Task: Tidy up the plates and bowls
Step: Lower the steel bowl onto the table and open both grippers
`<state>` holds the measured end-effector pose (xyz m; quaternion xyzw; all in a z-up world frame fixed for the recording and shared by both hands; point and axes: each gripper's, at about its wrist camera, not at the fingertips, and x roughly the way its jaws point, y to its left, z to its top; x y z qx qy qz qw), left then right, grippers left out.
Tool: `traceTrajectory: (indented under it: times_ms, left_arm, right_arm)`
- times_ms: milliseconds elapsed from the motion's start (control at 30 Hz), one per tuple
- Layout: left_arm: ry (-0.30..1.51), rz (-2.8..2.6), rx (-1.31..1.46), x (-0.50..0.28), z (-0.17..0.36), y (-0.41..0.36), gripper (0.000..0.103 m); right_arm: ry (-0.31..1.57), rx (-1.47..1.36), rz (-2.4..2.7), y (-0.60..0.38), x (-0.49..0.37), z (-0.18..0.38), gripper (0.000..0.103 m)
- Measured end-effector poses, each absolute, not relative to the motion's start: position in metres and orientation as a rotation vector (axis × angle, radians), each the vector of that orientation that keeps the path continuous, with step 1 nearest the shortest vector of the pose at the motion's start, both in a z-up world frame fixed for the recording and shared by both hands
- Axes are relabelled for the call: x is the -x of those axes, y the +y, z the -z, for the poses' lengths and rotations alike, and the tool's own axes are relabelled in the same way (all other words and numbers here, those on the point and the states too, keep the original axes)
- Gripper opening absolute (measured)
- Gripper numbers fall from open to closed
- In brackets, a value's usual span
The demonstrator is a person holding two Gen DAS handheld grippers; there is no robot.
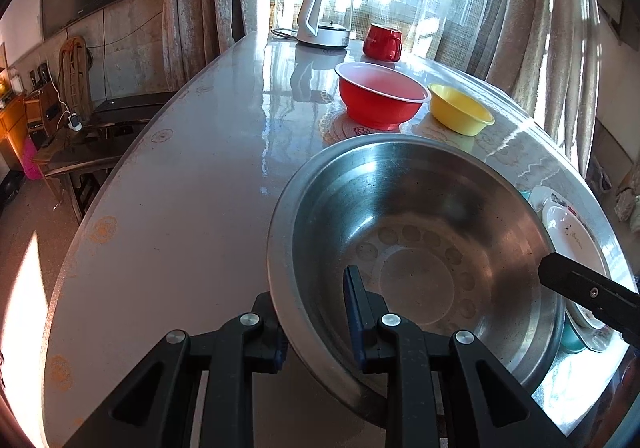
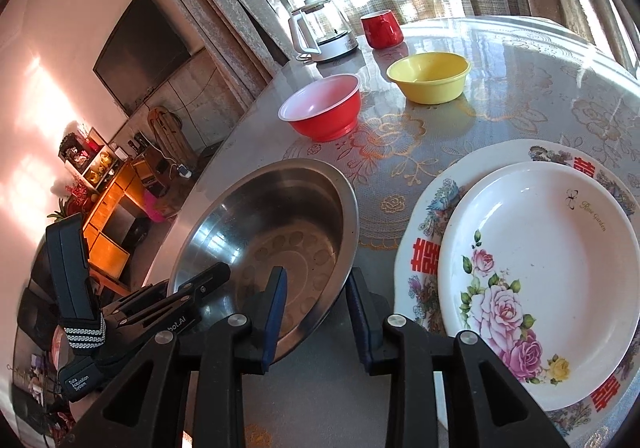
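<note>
Two grippers work one steel bowl (image 1: 416,232), which sits tilted on the table (image 1: 180,208). We see the left gripper (image 1: 316,312) straddling the bowl's near rim, one finger outside the wall and the blue-padded finger (image 1: 356,312) inside; the gap looks wider than the thin rim and we cannot tell if the pads press. From the right wrist view, the right gripper (image 2: 318,312) straddles the bowl's rim on the side nearest the plates, its jaws apart with a visible gap around the metal, not clamped.

Just beside the bowl we have a white floral plate (image 2: 536,280) stacked on a larger patterned plate (image 2: 424,248). Further back a red bowl (image 1: 380,96) and a yellow bowl (image 1: 460,108) stand upright, side by side, apart from each other. Near the window end are a glass kettle (image 1: 324,16) and a red mug (image 1: 382,40).
</note>
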<state>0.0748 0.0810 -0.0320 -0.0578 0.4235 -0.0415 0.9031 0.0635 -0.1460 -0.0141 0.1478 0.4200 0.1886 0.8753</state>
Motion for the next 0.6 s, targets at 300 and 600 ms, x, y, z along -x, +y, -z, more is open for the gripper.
traceTrajectory:
  times_ms: [300,600]
  left_arm:
    - [0.882,0.09,0.1,-0.076,0.032,0.07,0.022]
    - [0.88,0.051,0.098,-0.084,0.031,0.074,0.022]
  right_arm:
    - [0.826,-0.339,-0.359,-0.163,-0.062,0.006,0.033]
    - [0.809,-0.397,-0.366,-0.177,-0.059,0.004,0.033]
